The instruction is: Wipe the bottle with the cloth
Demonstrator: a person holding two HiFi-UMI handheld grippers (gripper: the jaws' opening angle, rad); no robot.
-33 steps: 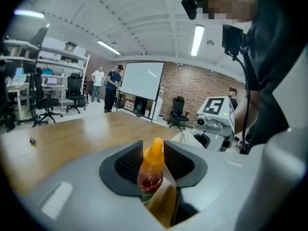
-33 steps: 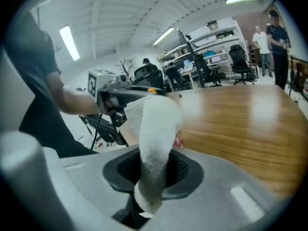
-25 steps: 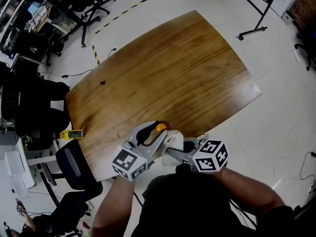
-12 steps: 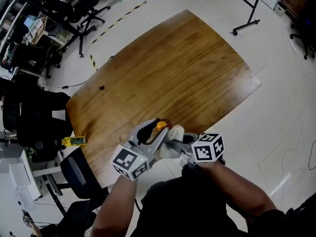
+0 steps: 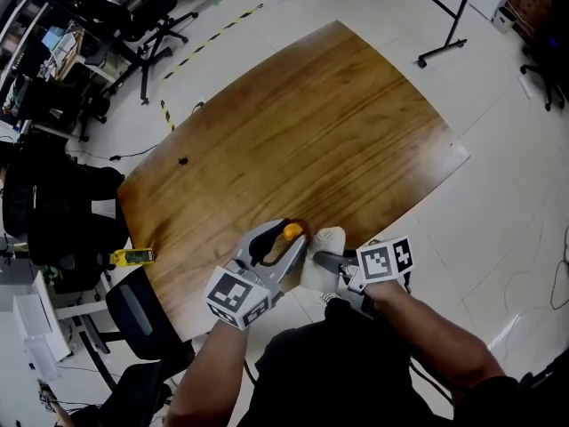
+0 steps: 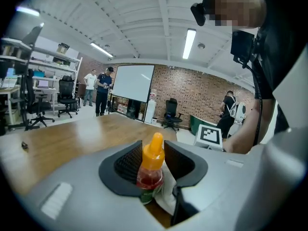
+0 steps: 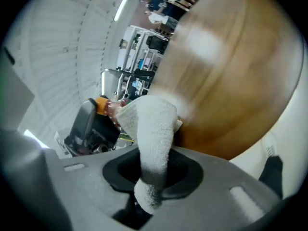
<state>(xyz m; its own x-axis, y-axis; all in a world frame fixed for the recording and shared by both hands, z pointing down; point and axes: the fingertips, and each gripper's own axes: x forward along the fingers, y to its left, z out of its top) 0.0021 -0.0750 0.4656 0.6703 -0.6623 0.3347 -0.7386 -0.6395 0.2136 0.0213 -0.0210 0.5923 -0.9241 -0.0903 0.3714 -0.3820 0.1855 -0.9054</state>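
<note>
Orange-capped bottle [image 6: 150, 165], likely light and slick, sits pinched at its shoulder in my left claw [image 5: 283, 237], lower middle of frame; my right claw [image 7: 152, 173] clamps soft cloth [image 7: 155, 124] against it.

The head view looks steeply down on the wooden worktop [image 5: 302, 132], with the left tongs [image 5: 286, 238] and right tongs [image 5: 318, 260] close at the frame's lower middle. The left gripper view sits just behind its jaws and faces roughly level across the worktop towards a brick wall [image 6: 192, 93]. The right gripper view is rolled, with the worktop at upper right. All three views share the bottle [image 5: 291, 231] and cloth [image 5: 325, 240].
</note>
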